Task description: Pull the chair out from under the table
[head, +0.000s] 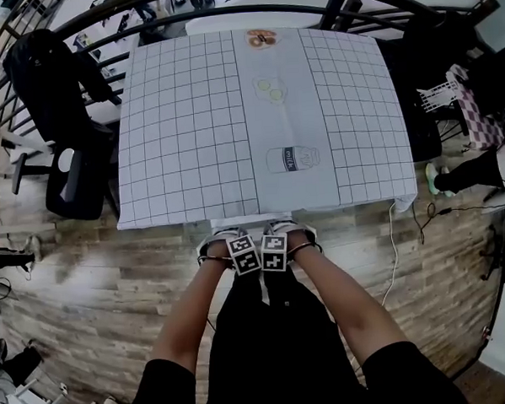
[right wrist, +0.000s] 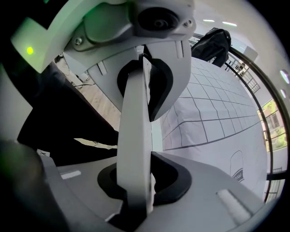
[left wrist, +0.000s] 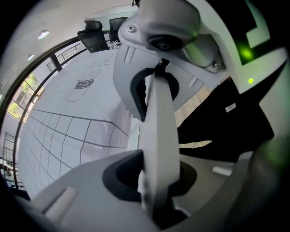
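Observation:
The table wears a white cloth with a grid pattern and fills the middle of the head view. At its near edge only the white top rail of the chair back shows; the seat is hidden under the cloth. My left gripper and right gripper sit side by side on that rail, pointing down. In the left gripper view the white rail runs through the notches of both jaws, clamped. The right gripper view shows the same rail pinched between its jaws.
A black office chair with a dark jacket stands left of the table. A curved dark railing runs behind it. A white wire basket and a person's shoe are at the right. A white cable trails over the wood floor.

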### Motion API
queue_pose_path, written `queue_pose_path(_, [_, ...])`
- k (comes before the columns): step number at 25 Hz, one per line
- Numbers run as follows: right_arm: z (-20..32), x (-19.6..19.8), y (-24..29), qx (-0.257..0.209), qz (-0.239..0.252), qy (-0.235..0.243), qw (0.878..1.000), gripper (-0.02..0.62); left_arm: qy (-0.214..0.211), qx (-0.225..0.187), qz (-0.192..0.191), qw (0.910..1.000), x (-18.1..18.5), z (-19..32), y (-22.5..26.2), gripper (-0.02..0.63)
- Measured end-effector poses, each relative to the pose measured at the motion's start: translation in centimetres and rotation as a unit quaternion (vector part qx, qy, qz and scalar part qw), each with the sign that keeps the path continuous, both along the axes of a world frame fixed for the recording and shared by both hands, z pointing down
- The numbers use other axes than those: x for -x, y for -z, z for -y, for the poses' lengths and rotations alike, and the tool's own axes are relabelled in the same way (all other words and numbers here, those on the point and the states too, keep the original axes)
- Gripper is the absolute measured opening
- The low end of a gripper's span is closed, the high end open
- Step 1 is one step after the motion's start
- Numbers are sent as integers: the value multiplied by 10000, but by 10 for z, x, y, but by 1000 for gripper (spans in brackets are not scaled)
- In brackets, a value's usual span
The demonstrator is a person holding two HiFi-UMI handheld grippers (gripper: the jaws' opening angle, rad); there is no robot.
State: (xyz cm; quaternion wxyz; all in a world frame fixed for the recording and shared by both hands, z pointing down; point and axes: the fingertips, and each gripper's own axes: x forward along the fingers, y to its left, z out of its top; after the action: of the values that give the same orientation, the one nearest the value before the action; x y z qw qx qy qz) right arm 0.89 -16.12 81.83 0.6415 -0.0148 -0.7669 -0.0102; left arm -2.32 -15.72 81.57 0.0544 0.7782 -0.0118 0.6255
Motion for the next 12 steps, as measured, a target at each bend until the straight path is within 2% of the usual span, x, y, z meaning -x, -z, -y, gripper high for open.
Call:
queue_pose_path(8, [-42, 1, 2, 85, -2, -105, 9999, 72, -26, 95, -13, 10000, 1, -41, 2, 87])
queue_pose_path(12, [-46, 0, 1, 117, -19, -106, 9999, 72, 31, 169, -52, 9998, 0, -45, 2, 89])
